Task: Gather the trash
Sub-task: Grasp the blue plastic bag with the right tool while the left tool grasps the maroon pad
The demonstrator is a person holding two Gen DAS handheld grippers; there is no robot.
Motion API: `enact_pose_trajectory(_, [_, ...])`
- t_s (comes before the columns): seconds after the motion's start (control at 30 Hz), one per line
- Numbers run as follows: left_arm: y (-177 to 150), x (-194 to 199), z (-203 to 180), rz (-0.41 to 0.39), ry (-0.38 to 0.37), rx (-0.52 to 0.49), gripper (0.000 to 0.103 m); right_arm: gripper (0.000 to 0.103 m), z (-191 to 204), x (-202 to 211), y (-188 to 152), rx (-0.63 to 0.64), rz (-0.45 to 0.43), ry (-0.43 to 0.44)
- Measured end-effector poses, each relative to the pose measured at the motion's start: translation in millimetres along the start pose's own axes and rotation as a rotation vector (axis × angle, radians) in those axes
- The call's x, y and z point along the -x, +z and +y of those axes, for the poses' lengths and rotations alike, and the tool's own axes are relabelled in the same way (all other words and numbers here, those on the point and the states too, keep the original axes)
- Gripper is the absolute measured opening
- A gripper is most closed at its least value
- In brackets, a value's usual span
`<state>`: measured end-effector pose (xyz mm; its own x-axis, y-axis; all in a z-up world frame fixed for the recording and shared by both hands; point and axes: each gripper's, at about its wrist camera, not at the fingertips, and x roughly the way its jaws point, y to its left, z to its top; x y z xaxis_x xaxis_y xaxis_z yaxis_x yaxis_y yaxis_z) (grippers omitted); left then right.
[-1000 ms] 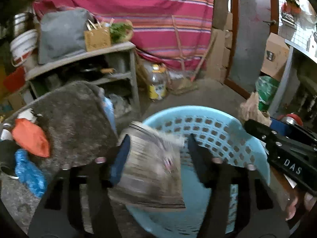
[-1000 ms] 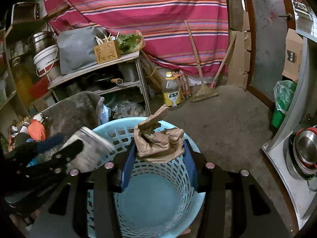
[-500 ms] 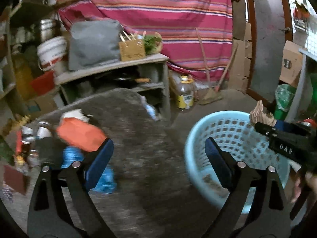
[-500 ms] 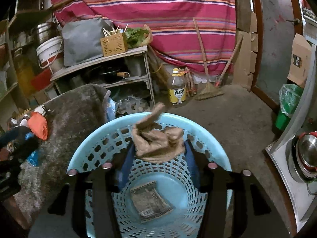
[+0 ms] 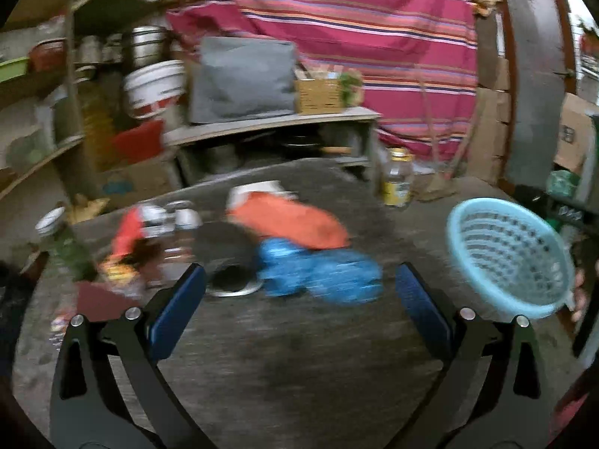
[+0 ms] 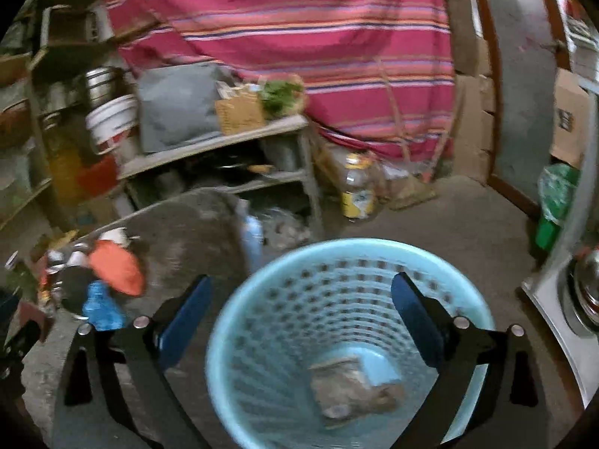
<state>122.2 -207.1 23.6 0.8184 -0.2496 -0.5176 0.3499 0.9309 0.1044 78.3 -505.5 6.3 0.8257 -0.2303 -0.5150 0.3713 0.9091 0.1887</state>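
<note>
A light blue perforated basket (image 6: 262,336) stands below my right gripper (image 6: 299,318), which is open and empty over its mouth. Crumpled brown paper (image 6: 355,385) lies in the basket's bottom. My left gripper (image 5: 299,307) is open and empty above the dark grey table (image 5: 299,366). Just beyond its fingertips lie a blue wrapper (image 5: 322,269) and an orange wrapper (image 5: 292,220); both also show in the right wrist view, the blue wrapper (image 6: 101,307) and the orange wrapper (image 6: 116,265). The basket (image 5: 509,254) sits at the right in the left wrist view.
Cans and small packets (image 5: 149,235) crowd the table's left part. A shelf unit (image 5: 269,127) with a grey bag, a white bucket (image 5: 153,86) and a box stands behind. An oil bottle (image 6: 357,187) and a broom stand on the floor. A steel pot (image 6: 584,284) sits at right.
My left gripper dropped its grey packet into the basket and swung left over the table. My right gripper opened and the brown paper fell into the basket.
</note>
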Motion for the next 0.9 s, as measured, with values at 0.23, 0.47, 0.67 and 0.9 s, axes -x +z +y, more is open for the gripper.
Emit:
enact_pose_trajectory(0.23, [-19.7, -12.2, 96.3, 0.021, 0.167, 0.048, 0.098, 0.097, 74.7, -12.9, -5.3, 0.057, 0.014, 0.063])
enact_pose_trajectory(0.47, [-42.7, -30.9, 168.5, 0.086, 0.196, 0.174, 0.098, 0.097, 141.7, -36.5, -24.2, 0.172, 0.078, 0.103])
enact_pose_trajectory(0.67, [-52.5, -41.6, 195.3, 0.12, 0.246, 0.181, 0.098, 0.097, 174.7, -60.5, -33.1, 0.215, 0.123, 0.109])
enact_pose_trajectory(0.9, [-56.4, -57.3, 207.7, 0.156, 0.223, 0.192, 0.098, 0.097, 203.3, -83.1, -40.3, 0.265, 0.157, 0.087])
